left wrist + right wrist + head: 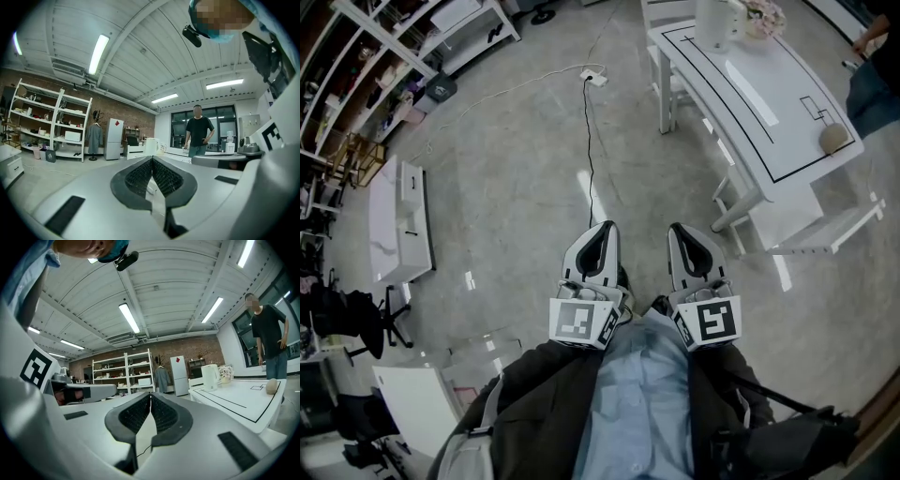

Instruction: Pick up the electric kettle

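The white electric kettle (712, 21) stands at the far end of a white table (787, 103), well ahead and to the right of me. It also shows in the right gripper view as the kettle (210, 377), and small and distant in the left gripper view as the kettle (151, 146). My left gripper (605, 227) and right gripper (678, 229) are held side by side close to my chest, pointing level and forward over the floor. Both are shut with nothing between the jaws, as the left gripper (152, 159) and right gripper (150, 394) show in their own views.
On the table are a flower pot (764, 17) and a round beige object (834, 139). A person (269, 338) stands beyond the table. A white bench (820, 230) sits beside it. A black cable (589, 141) runs across the floor from a power strip (595, 77). A low white cabinet (398, 220) and shelves (384, 56) stand left.
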`<act>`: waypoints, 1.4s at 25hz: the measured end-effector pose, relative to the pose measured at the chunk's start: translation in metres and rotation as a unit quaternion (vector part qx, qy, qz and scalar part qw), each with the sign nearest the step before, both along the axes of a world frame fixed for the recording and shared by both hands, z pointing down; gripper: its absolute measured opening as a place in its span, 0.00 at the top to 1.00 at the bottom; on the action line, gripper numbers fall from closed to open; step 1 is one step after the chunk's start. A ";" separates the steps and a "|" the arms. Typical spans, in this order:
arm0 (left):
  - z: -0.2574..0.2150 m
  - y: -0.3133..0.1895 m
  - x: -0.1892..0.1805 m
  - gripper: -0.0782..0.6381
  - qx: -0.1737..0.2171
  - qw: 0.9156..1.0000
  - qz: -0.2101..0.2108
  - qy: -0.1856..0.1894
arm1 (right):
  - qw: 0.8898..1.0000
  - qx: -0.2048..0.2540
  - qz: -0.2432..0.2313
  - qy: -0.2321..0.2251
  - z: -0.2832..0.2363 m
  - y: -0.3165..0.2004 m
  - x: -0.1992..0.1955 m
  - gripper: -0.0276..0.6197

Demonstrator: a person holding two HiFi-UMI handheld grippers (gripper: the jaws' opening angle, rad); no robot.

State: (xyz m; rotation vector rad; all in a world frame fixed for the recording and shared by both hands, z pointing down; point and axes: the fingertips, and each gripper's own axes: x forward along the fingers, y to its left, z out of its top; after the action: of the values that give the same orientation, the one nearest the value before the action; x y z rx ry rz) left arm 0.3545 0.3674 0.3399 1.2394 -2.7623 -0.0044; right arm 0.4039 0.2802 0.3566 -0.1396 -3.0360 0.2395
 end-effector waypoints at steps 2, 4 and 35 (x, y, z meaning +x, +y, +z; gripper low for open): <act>0.006 0.002 -0.010 0.89 -0.002 1.000 -0.003 0.008 | 1.000 -0.002 -0.003 0.005 0.005 0.001 -0.012 0.93; 0.014 0.005 -0.025 0.89 -0.003 1.000 -0.007 0.017 | 1.000 -0.003 -0.007 0.012 0.012 0.004 -0.026 0.93; 0.010 0.016 -0.337 0.89 0.030 0.999 -0.011 0.027 | 0.999 0.037 -0.022 0.016 -0.006 0.021 -0.337 0.93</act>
State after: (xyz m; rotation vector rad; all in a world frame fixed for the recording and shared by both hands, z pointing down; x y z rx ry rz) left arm 0.0178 0.3832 0.3502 1.2044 -2.7478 -0.1207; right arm 0.0666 0.3014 0.3503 -0.1953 -3.0009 0.1235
